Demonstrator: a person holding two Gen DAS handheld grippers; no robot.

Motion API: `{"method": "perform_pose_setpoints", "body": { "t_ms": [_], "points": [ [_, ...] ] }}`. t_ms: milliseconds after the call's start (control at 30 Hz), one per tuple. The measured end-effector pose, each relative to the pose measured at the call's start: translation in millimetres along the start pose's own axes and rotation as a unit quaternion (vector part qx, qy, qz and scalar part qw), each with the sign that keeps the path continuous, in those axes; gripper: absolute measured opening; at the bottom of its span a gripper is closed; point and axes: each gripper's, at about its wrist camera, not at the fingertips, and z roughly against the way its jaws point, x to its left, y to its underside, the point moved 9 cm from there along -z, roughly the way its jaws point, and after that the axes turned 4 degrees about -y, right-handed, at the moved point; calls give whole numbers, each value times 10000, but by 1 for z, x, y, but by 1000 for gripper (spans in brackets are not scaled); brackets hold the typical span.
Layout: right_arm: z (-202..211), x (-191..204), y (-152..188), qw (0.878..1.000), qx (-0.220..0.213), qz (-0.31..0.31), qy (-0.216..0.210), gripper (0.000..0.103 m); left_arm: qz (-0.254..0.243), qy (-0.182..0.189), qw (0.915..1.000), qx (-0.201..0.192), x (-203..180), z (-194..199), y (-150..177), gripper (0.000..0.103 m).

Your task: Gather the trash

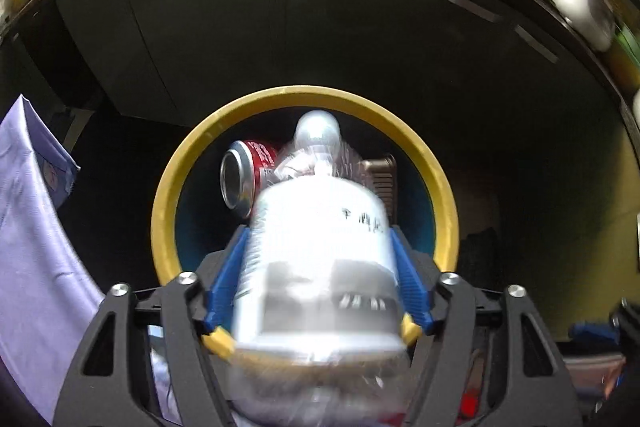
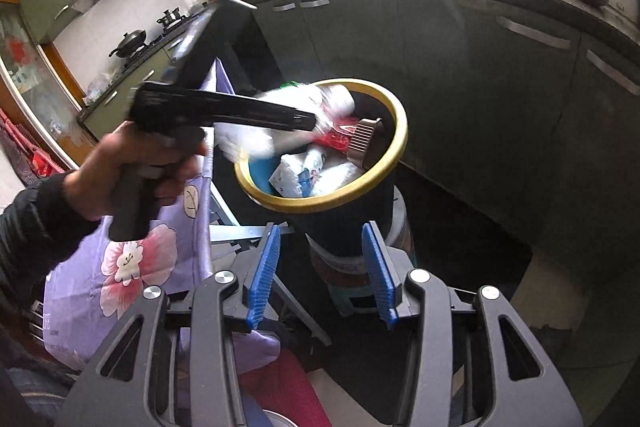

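Observation:
A clear plastic bottle with a white label (image 1: 320,247) shows blurred between the blue pads of my left gripper (image 1: 318,233), cap pointing down into a dark bin with a yellow rim (image 1: 168,207). The pads flank the bottle without a firm press; it looks to be slipping out. Inside the bin lie a red can (image 1: 256,155) and a brown ribbed piece (image 1: 380,175). The right wrist view shows a hand (image 2: 132,167) holding the left gripper (image 2: 316,119) over the bin (image 2: 400,131), the bottle (image 2: 332,99) at its tip, and crumpled white paper (image 2: 336,175) inside. My right gripper (image 2: 324,275) stands open, with nothing in it, near the bin's side.
Dark cabinet fronts (image 2: 440,39) curve behind the bin under a counter crowded with dishes. A purple flowered cloth (image 2: 132,259) hangs over a rack to the left. The bin stands on a round stool or bucket (image 2: 352,267).

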Motion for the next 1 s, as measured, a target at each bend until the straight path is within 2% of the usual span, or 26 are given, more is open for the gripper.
{"method": "perform_pose_setpoints", "body": {
  "t_ms": [67, 167, 367, 533, 633, 667, 800, 1000],
  "points": [
    [1, 5, 0, 10000, -15, 27, -33, 47, 100, -102, 9999, -64, 4, 0, -1, 77],
    [4, 13, 2, 9999, -27, 93, -88, 47, 252, 21, 9997, -56, 11, 13, 9, 77],
    [1, 31, 9, 9995, 42, 221, -236, 51, 536, 49, 9973, -503, 37, 81, 58, 82],
    [-9, 56, 16, 9983, 136, 468, -313, 56, 905, -319, 9910, -935, 74, 142, 112, 92],
    [-11, 67, 15, 9978, 78, 605, -255, 68, 1059, -680, 9842, -1248, 94, 177, 146, 96],
    [-11, 71, 15, 9975, 45, 653, -250, 73, 1124, -814, 9812, -1343, 101, 187, 157, 96],
    [-6, 82, 9, 9966, -157, 781, -203, 96, 1614, -1439, 9606, -1747, 133, 236, 214, 96],
    [-2, 109, 8, 9925, -259, 1189, -88, 98, 2424, -2238, 9200, -2117, 168, 302, 297, 96]
  ]
}}
